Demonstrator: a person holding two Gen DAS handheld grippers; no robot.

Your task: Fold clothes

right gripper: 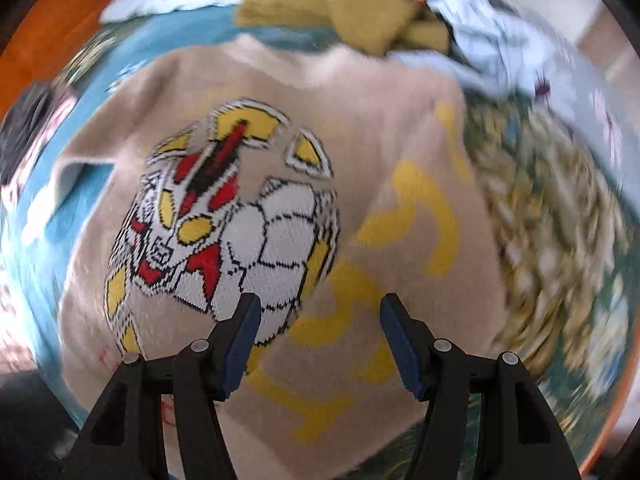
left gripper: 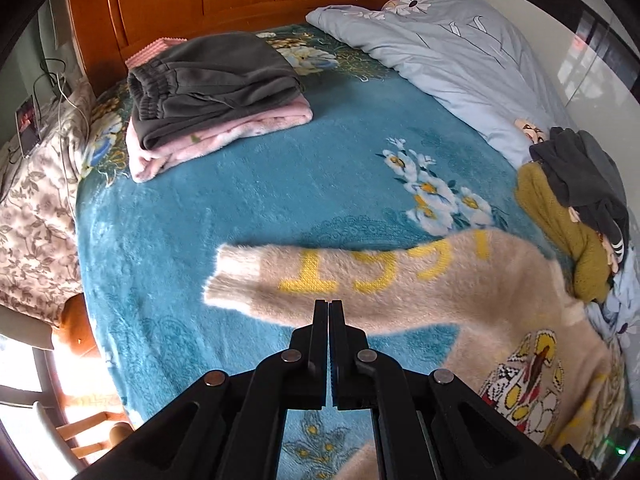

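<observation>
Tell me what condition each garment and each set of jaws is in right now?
Beige sweater: spread flat, unfolded, sleeve stretched out.
Grey trousers: folded, stacked on pink garment.
Mustard sweater: crumpled in a heap.
Left gripper: jaws shut, pinching sleeve edge.
Right gripper: jaws open, empty.

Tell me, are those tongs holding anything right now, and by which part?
Right tongs: open over the beige sweater, holding nothing. Left tongs: shut at the sleeve's edge; whether they pinch it cannot be told.

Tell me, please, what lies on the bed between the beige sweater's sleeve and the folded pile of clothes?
Only bare blue floral blanket separates the beige sweater's sleeve from the folded pile, as the left wrist view shows.
</observation>
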